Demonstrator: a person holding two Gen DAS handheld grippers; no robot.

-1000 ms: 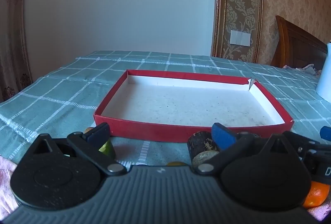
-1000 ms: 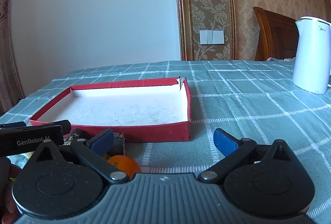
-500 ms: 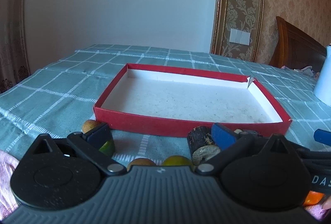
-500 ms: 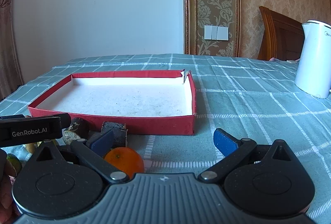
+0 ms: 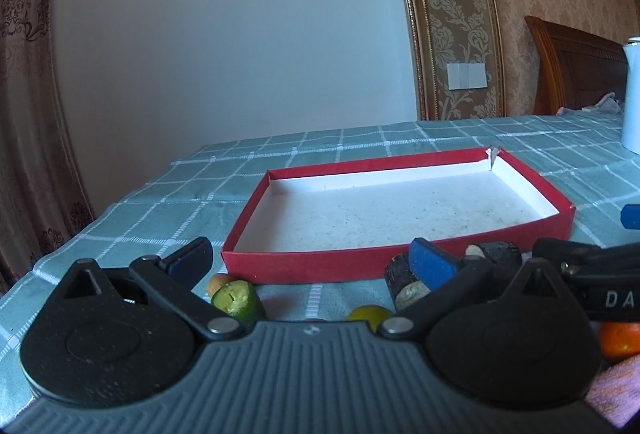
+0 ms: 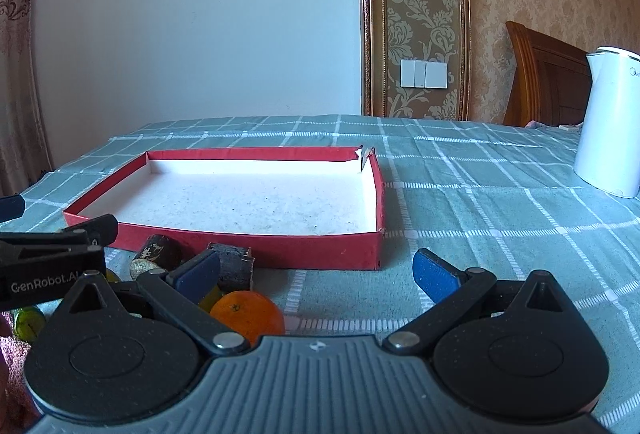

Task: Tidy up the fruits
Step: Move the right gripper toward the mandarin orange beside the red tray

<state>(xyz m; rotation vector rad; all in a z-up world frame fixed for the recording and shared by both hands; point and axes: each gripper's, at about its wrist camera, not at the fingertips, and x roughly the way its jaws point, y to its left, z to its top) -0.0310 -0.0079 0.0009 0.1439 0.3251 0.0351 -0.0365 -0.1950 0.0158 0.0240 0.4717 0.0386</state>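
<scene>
A checked tablecloth (image 6: 480,201) is spread under everything. A shallow red tray (image 6: 256,248) is set just ahead of both tools. The left gripper (image 5: 312,266) and right gripper (image 6: 316,272) are held wide open, nothing gripped. An orange (image 6: 248,316) is seen beside the right gripper's left finger; a cut green fruit (image 5: 236,300) is seen beside the left gripper's left finger.

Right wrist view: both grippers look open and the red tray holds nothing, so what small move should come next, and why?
Probably shift the right gripper leftward and down so its open fingers straddle the orange. It lies nearest, against the left finger, just before the red tray, which is still bare inside.
</scene>
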